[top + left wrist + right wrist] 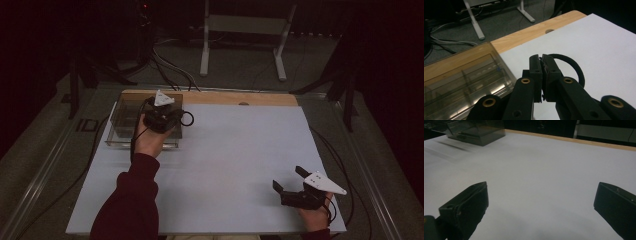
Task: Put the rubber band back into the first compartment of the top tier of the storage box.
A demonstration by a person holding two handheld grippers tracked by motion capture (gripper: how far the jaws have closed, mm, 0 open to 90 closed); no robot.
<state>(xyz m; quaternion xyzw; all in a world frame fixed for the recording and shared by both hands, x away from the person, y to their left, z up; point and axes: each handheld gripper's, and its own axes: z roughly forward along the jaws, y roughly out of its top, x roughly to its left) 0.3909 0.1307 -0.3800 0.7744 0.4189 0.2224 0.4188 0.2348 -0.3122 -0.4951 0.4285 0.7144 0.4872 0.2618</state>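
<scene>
My left gripper hovers at the right edge of a smoky clear plastic box at the table's back left. Its jaws are shut on a thin black ring, which loops out to one side of the tips. In the left gripper view the ring curves out from between the closed jaws of that gripper, with the compartmented box to its left. My right gripper rests low at the front right, open with nothing between its jaws.
A white sheet covers most of the wooden table. The box stands far off in the right gripper view. Cables and a white metal stand lie on the floor beyond the table.
</scene>
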